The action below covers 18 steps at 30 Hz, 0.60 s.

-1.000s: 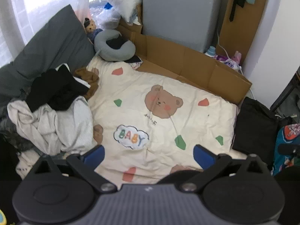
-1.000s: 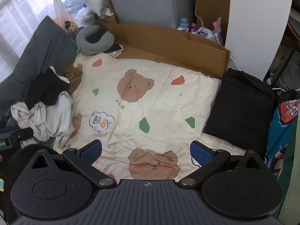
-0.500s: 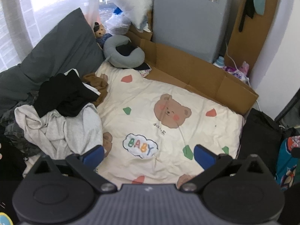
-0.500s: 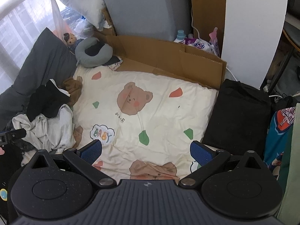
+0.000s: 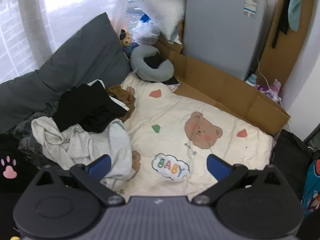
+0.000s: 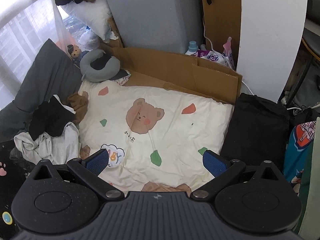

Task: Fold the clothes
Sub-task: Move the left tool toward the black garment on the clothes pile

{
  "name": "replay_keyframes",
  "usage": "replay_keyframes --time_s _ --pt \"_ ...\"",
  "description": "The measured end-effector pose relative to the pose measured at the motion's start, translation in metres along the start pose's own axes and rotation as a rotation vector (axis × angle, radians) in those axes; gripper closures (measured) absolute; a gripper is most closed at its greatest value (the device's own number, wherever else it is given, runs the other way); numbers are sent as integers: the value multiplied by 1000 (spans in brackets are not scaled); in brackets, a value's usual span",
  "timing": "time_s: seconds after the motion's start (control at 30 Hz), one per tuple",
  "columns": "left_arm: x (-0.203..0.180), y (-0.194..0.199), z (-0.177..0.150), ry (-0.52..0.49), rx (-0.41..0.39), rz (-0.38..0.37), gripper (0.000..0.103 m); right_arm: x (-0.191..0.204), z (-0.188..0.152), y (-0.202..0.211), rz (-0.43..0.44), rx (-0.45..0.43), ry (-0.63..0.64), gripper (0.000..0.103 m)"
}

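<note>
At the left edge of the bear-print quilt, the unfolded clothes pile lies in a heap: a black garment on top of a light grey garment, with a brown garment just behind, touching the quilt's left edge. A dark grey pillow leans behind the pile. Compared with one second ago, both cameras have pulled back and tilted upward; the pile and the quilt now sit lower in each view, and more of the grey appliance is visible. The left tongs are released, empty, above the quilt's near-left area, with the left fingertip over the light grey garment. The right tongs are likewise released and empty, above the quilt's near edge. A grey neck pillow rests at the quilt's far-left corner, cardboard lines the far edge, and a folded black garment lies beside the right edge.
</note>
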<state>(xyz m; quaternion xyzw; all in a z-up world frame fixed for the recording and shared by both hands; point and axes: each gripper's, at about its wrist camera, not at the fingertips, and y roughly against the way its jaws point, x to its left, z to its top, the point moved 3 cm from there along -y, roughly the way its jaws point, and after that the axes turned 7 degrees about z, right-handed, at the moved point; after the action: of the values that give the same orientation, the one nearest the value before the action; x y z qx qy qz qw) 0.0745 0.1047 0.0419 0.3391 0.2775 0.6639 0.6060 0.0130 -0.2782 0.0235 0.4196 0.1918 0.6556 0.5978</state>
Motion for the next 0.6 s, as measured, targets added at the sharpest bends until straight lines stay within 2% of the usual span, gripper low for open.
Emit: replay_keyframes --time_s 0.33,0.6 --pt "33 -21 3 49 14 -2 0 16 12 -25 15 4 41 0" --pt "60 -47 13 101 28 12 0 19 24 -48 28 2 26 0"
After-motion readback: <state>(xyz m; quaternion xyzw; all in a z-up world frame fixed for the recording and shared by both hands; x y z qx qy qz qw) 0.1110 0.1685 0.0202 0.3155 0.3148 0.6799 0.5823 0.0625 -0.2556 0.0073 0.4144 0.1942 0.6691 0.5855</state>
